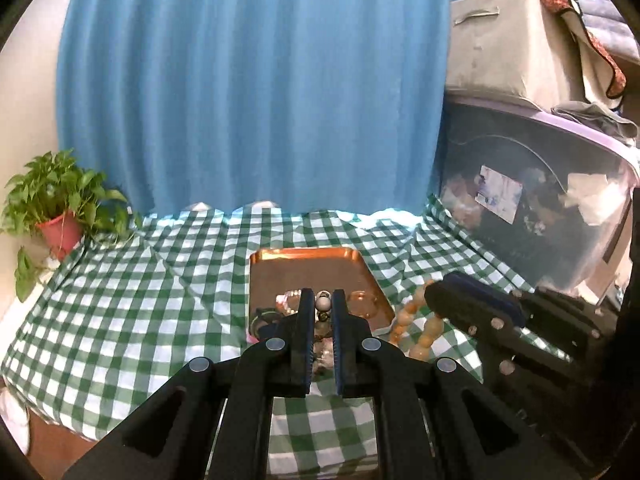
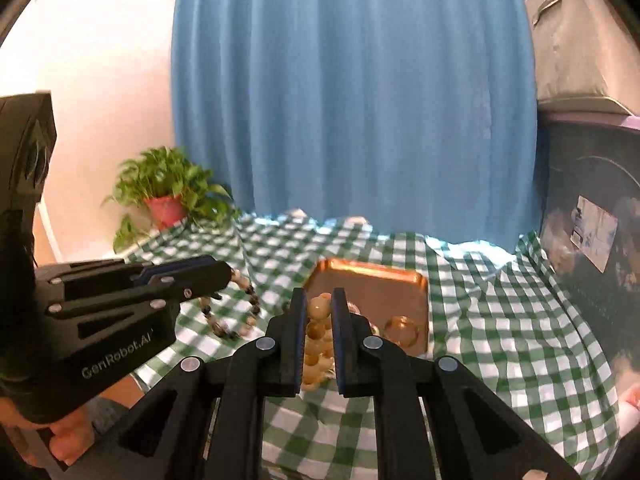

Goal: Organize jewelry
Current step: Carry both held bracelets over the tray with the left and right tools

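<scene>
Left gripper (image 1: 323, 303) pinched on dark-and-white bead strand (image 2: 232, 312); right gripper (image 2: 316, 305) clamped on amber bead bracelet (image 1: 416, 330). Both light, limp, slippery, likely to swing; best gripped across one bead above copper tray (image 1: 280, 276).

Dark-beaded bracelet (image 1: 323, 304) half hidden between left claw (image 1: 322, 300) fingers

A green-and-white checked cloth (image 1: 132, 288) covers the whole supporting surface, rumpled into folds and bunched along its far edge against a blue curtain (image 1: 256, 88). A copper-coloured rectangular tray (image 1: 308, 258) sits on the cloth near the middle, with a clear glass dish (image 2: 401, 330) in its near right corner. At the far left corner stands a leafy plant in a red pot (image 1: 60, 232), and a large translucent storage bin with a lilac lid (image 1: 540, 200) stands along the right side.
</scene>
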`<action>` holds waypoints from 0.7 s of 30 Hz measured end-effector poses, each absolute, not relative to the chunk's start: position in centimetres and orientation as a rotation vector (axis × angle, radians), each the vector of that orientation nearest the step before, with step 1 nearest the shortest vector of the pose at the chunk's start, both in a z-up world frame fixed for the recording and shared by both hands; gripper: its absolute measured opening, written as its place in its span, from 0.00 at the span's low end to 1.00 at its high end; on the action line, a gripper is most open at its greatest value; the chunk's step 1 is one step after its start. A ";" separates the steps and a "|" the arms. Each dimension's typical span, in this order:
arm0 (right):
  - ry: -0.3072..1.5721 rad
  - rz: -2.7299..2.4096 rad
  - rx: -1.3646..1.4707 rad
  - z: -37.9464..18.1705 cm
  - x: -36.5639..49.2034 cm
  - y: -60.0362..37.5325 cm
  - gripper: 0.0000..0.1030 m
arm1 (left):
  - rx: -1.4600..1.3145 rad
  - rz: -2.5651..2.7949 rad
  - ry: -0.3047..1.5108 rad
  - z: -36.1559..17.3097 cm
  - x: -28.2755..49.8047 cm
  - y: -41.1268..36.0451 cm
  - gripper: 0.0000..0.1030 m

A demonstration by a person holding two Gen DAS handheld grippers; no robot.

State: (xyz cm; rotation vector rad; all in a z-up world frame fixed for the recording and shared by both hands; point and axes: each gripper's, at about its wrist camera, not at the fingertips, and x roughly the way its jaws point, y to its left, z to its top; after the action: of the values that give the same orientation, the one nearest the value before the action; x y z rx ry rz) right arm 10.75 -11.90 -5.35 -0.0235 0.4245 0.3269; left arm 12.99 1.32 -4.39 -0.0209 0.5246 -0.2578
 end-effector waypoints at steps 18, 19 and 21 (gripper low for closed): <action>0.434 0.356 0.002 -6.3 17.7 -12.1 0.11 | -0.001 -0.290 0.535 -6.3 21.3 -0.7 0.08; 0.436 0.361 0.006 -6.5 18.1 -12.1 0.11 | -0.005 -0.290 0.539 -6.6 22.0 -0.7 0.08; 0.445 0.361 0.007 -7.0 19.3 -12.2 0.11 | -0.010 -0.293 0.545 -7.0 23.2 -0.8 0.08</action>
State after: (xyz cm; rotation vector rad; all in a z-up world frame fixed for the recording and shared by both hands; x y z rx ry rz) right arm 19.31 -12.22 -7.03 0.0074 0.4448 0.3608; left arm 23.16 -0.84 -7.01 -0.0102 0.5449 -0.2934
